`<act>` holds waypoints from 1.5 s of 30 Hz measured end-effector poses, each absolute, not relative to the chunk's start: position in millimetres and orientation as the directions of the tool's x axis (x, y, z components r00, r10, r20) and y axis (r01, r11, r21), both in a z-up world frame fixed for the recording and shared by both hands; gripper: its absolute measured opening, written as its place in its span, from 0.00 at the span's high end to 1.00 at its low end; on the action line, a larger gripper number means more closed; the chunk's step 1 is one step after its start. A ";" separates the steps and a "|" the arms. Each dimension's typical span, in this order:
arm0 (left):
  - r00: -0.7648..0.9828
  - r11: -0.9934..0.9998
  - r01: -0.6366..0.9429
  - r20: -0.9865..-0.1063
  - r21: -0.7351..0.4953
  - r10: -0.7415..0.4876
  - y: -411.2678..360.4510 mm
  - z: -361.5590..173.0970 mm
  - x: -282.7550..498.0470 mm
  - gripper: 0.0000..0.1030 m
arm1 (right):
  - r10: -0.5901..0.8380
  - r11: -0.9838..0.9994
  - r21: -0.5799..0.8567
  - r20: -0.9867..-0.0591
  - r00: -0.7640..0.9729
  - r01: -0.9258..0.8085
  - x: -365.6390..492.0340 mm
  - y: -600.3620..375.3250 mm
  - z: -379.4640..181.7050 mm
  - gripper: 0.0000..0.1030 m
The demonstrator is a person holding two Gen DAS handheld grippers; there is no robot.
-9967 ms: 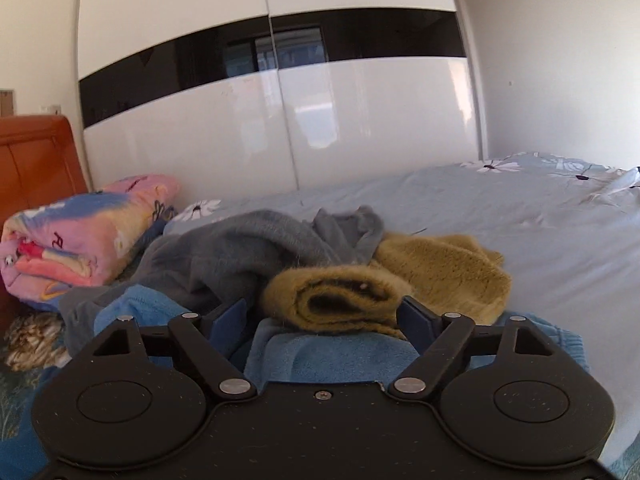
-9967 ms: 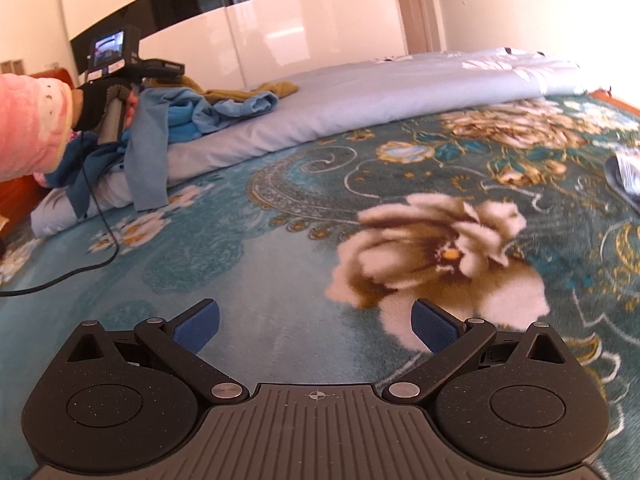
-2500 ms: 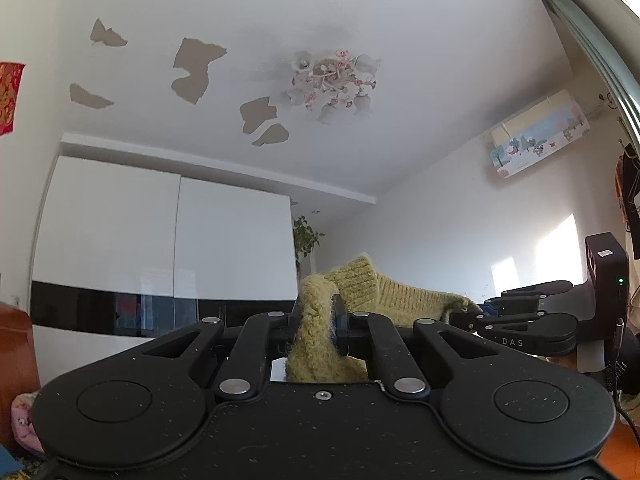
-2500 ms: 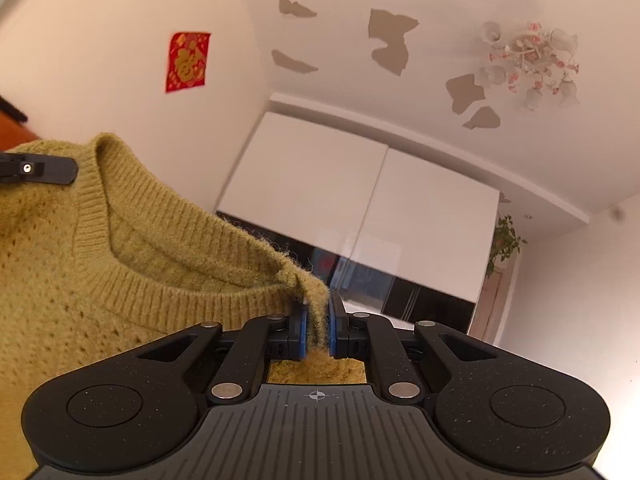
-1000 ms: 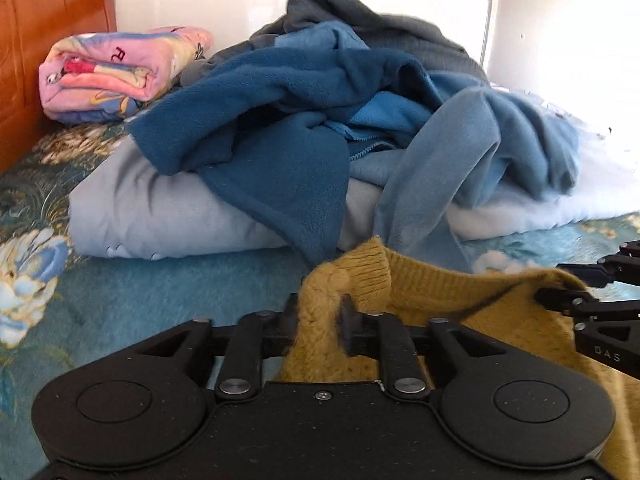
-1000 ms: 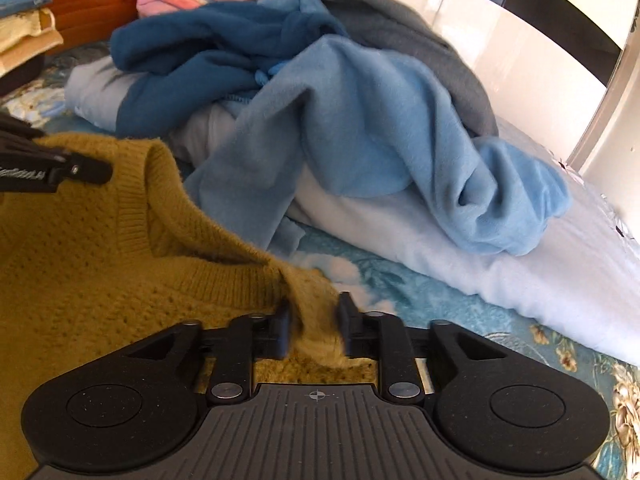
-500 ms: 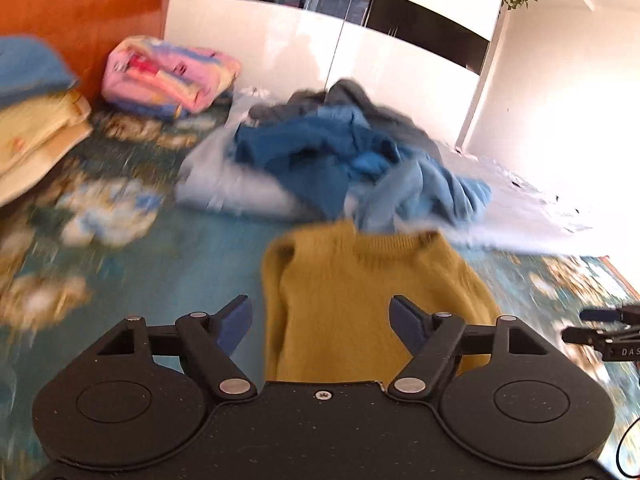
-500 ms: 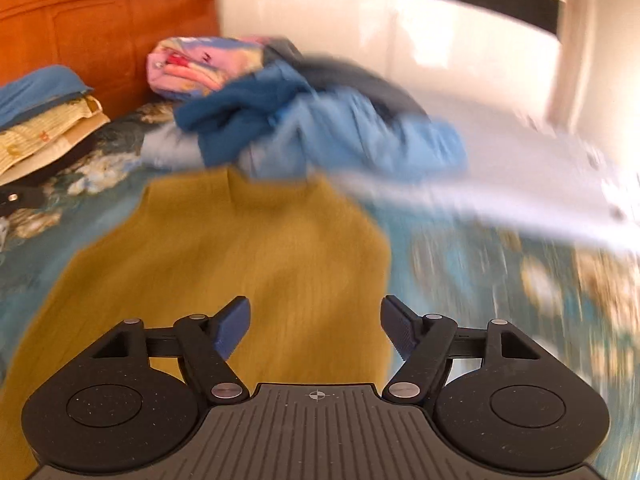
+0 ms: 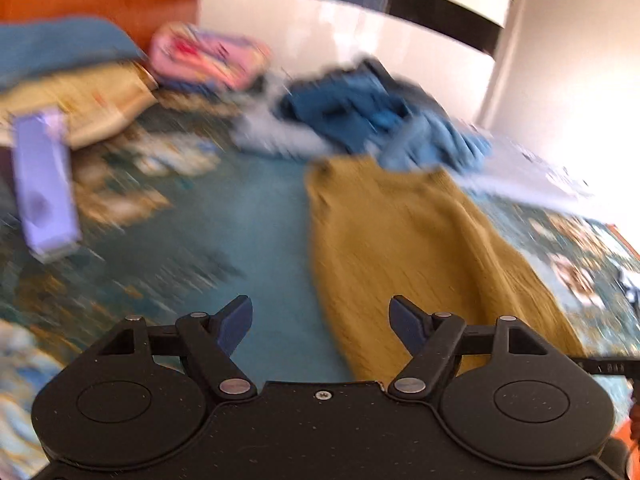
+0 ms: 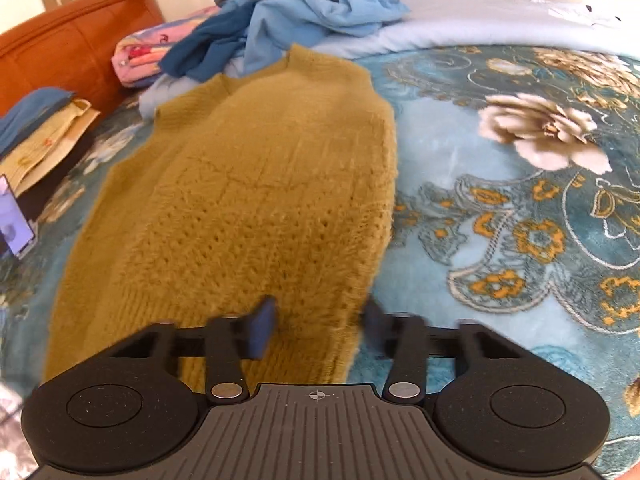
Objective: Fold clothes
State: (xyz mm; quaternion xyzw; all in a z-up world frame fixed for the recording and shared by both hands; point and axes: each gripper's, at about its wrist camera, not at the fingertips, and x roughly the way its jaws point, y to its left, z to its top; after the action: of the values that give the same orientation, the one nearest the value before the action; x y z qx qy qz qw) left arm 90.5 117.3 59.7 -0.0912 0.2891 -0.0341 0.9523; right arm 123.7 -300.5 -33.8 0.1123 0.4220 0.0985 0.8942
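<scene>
Two grippers are noted, both empty. Starting at the left of the bed, we record a stack of folded linens [image 10: 44,132] and a pale purple device [image 9: 44,184] lying near it on the teal floral blanket [image 10: 520,208]. Our left gripper [image 9: 320,316] hovers with its jaws spread wide over bare blanket, just beside the left edge of the mustard sweater [image 10: 248,184]. That sweater lies flat, neckline toward the heap of blue and grey clothes [image 10: 288,16] at the far end, hem toward us. Our right gripper [image 10: 316,328] sits low at the hem's right corner, jaws apart with fabric between them but not pinched; its right finger is blurred. We judge the laying-out step complete and the first fold pending. Next move, in our assessment: each gripper must close on a hem corner or side edge and carry it over evenly.
</scene>
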 end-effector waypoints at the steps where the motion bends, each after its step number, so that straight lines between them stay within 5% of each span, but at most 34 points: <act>1: 0.832 0.979 0.001 -0.543 -0.202 -0.113 124.5 64.7 86.7 0.25 | 0.273 0.953 0.296 -0.728 0.629 -0.071 124.5 -301.6 -33.0 0.89; 17: 0.642 0.925 0.048 -0.698 -0.376 -0.317 67.2 -15.6 96.7 0.25 | -0.033 0.990 0.078 -0.695 0.719 0.120 133.4 -372.0 -24.1 0.92; 20: 0.629 0.920 0.037 -0.706 -0.391 -0.326 60.9 -24.2 98.5 0.33 | -0.034 0.990 0.072 -0.702 0.712 0.118 133.0 -367.9 -33.5 0.91; 23: 0.633 0.920 0.012 -0.709 -0.393 -0.311 54.3 -29.7 96.2 0.52 | -0.031 0.990 0.079 -0.701 0.712 0.120 131.2 -368.6 -36.7 0.91; 27: 0.647 0.911 -0.020 -0.700 -0.412 -0.302 50.3 -33.1 94.1 0.91 | -0.022 0.990 0.083 -0.699 0.715 0.112 128.5 -369.4 -34.3 0.90; 36: 0.774 0.941 -0.025 -0.602 -0.339 -0.196 68.5 6.7 81.5 0.93 | 0.050 0.989 0.137 -0.682 0.730 0.061 100.1 -360.0 -16.9 0.91; 45: 0.735 0.951 -0.070 -0.661 -0.300 -0.154 82.2 -13.5 78.3 0.93 | 0.057 0.992 0.120 -0.737 0.674 0.047 85.8 -339.6 -31.3 0.91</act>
State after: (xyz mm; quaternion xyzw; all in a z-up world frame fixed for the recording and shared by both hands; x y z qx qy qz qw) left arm 78.3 82.2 -13.5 -0.1541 0.3634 -0.0227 0.9185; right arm 85.8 -339.6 -31.3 0.0645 0.4038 0.0029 0.9126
